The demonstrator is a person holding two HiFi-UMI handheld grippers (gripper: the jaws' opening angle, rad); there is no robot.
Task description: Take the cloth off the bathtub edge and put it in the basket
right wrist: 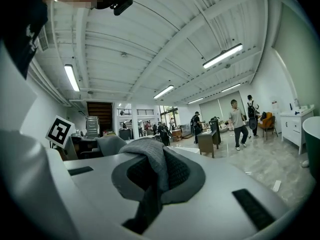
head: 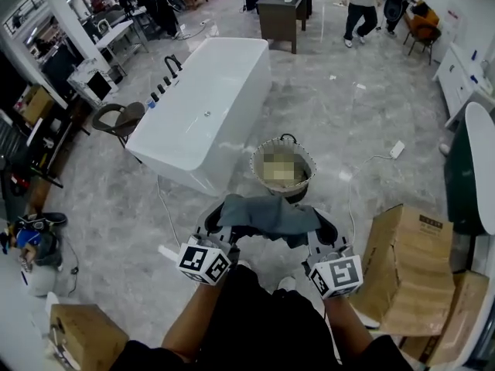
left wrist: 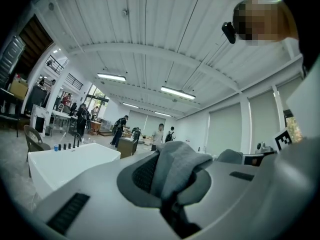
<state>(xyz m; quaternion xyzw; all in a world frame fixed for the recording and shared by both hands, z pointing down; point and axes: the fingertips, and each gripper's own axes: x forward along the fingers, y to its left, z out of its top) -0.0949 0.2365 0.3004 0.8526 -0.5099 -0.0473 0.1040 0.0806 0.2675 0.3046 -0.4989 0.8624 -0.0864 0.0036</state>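
A soft grey cloth (head: pixel 269 216) sags in the air between the left gripper (head: pixel 217 219) and right gripper (head: pixel 325 227), each pinching one end, near the basket (head: pixel 254 167) rim. The bathtub (head: pixel 203 103) corner is left of the basket, with open floor (head: pixel 363 122) to the right.

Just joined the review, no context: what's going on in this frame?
A person holds a grey cloth stretched between two handheld grippers. The left gripper is shut on one end and the right gripper is shut on the other. The cloth is off the white bathtub and is held in the air just short of the basket, which stands on the floor beside the tub. It is not in the basket yet.
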